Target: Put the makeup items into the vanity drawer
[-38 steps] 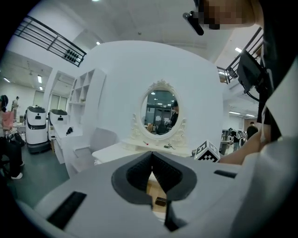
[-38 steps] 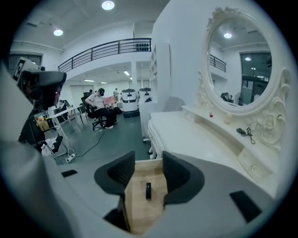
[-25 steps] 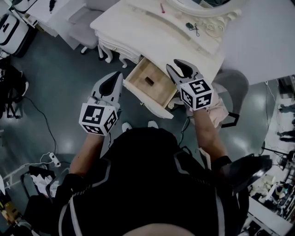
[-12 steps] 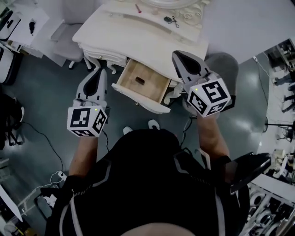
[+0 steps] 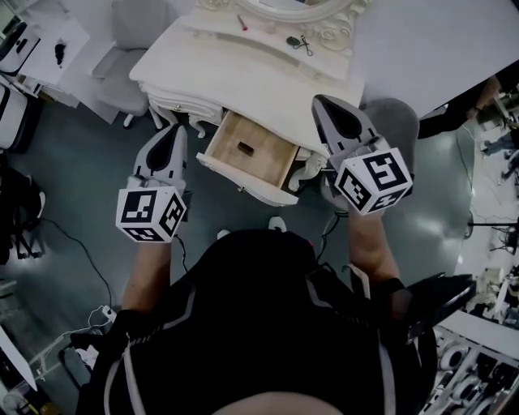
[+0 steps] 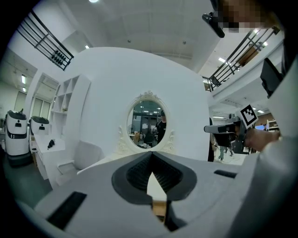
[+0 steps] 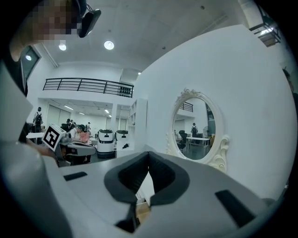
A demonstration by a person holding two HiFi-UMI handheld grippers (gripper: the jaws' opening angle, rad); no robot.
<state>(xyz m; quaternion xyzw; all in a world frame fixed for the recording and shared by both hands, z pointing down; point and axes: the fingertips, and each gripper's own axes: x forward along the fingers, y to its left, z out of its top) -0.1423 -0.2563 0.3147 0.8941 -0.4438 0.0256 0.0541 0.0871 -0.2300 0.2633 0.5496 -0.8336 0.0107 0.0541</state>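
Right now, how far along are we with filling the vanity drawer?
Done: the drawer stands open with one small dark item inside. In hand: nothing; the left gripper and right gripper are both shut empty, the right having just closed. Left: a red stick and a dark object lying on the vanity top.

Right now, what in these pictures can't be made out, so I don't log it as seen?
- Dark item in the open drawer: head view, too small to identify.
- Small items on the vanity top: head view, too small to name.
- Mirror: head view, cut off by the top edge.
- Drawer contents: both gripper views, hidden behind the left tongs and right tongs.
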